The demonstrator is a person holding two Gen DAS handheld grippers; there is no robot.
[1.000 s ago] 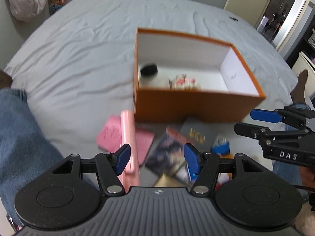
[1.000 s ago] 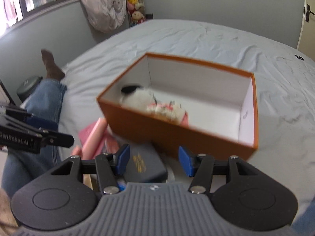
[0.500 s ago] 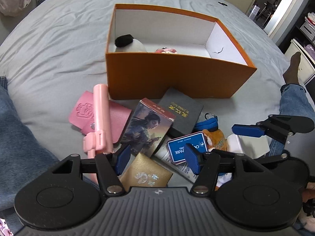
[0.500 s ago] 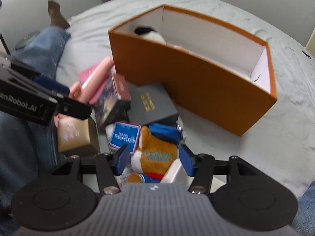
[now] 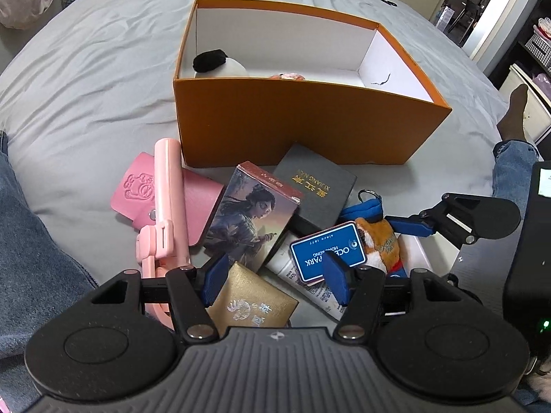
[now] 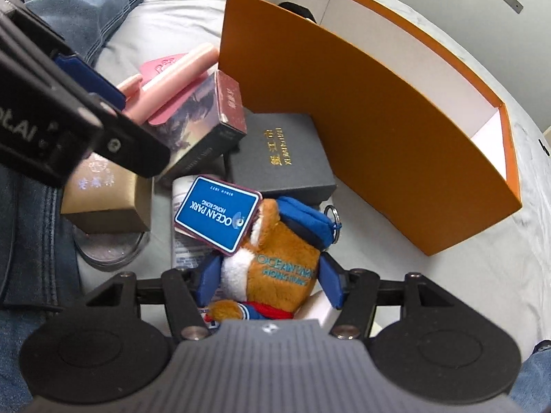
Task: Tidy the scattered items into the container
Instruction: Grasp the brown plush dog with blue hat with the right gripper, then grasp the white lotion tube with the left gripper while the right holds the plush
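Grey bedsheet (image 5: 86,79), orange box (image 5: 303,120) open-topped with white lining, sitting beyond a heap of loose items. Inside the box at its left end: a black-and-white plush (image 5: 217,63) and something pink, mostly hidden by the front wall. Heap against the box front: pink selfie stick (image 5: 167,199) lying across a pink card wallet (image 5: 137,186); illustrated card box (image 5: 251,216) leaning on a dark grey box with gold lettering (image 5: 316,189); gold box (image 5: 251,304); blue Ocean Park tag (image 6: 217,215) on top of a white tube (image 6: 180,189); orange plush keychain (image 6: 275,258) in a blue cap with a metal ring. Left gripper (image 5: 273,277) jaws wide apart above the gold box, blue pads clear of everything. Right gripper (image 6: 268,280) straddling the orange plush keychain, 1 pad either side of its body, close but not visibly pressing; jaws spread, not clamped. Denim-clad legs at both edges of the heap.
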